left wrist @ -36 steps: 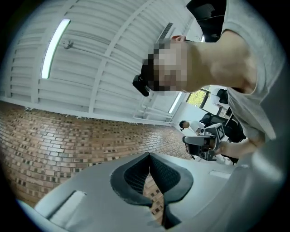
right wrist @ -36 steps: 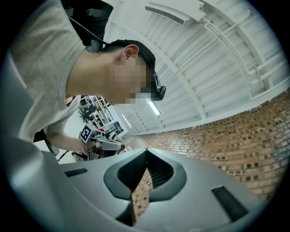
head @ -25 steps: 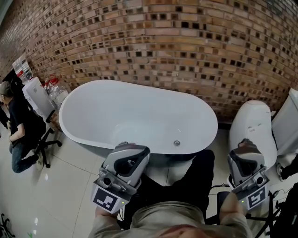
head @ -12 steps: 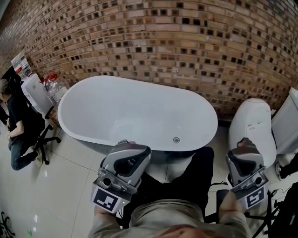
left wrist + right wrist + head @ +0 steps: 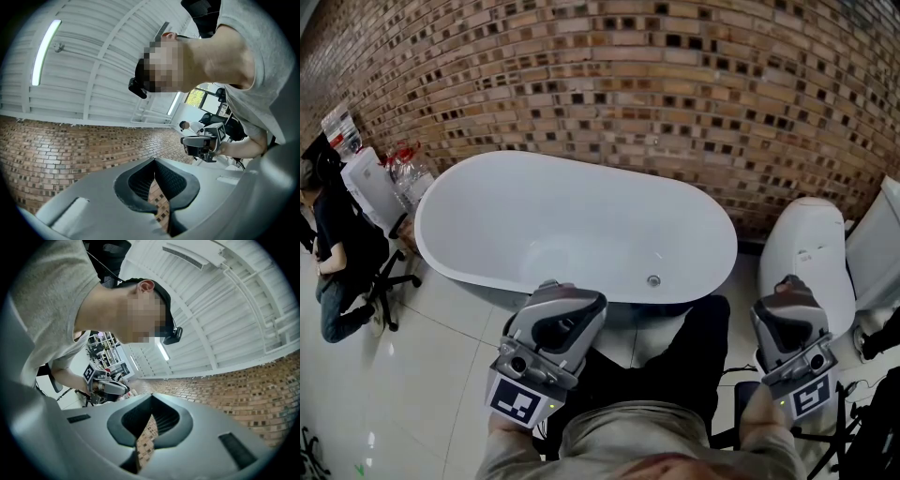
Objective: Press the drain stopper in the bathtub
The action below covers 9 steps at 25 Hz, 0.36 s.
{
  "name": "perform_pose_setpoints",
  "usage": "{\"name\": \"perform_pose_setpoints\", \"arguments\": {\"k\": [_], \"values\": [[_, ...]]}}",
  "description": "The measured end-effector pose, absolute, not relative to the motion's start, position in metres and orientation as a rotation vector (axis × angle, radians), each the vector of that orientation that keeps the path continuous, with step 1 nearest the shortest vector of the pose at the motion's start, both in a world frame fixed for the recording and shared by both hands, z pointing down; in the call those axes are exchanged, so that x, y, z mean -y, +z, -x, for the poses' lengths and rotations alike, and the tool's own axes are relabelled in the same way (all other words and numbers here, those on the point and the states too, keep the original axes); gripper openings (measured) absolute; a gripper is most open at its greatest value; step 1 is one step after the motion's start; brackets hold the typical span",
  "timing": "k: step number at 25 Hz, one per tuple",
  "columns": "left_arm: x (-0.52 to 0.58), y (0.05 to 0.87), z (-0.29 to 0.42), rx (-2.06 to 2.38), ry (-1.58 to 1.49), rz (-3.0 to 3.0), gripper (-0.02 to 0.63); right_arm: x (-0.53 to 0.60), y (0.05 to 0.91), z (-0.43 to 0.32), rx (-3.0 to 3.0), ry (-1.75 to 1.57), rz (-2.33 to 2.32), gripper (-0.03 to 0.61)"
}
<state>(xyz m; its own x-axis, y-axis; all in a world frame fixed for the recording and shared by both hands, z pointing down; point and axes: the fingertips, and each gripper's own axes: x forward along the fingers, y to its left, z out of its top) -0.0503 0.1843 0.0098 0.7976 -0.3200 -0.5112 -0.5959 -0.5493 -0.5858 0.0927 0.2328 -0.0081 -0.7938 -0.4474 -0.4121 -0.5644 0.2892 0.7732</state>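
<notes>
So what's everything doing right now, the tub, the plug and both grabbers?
Bathtub: empty, no water showing.
Drain stopper: sitting in the drain, nothing touching it.
Left gripper: jaws shut, holding nothing, pointing up.
Right gripper: jaws shut, holding nothing, pointing up.

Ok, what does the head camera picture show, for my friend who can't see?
Seen from above, an empty white bathtub stands in front of a brick wall, with its small round drain stopper near the close rim. The left gripper and right gripper are held low in front, neither reaching the stopper.
</notes>
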Motion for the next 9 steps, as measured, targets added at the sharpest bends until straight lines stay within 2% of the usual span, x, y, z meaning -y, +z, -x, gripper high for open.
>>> {"name": "perform_pose_setpoints", "arguments": {"k": [9], "values": [[-0.1814, 0.0117, 0.051, -0.675, 0.44, 2.186, 0.005, -0.2283, -0.0026, -0.0867, -2.444, 1.562, 0.962, 0.001]]}}
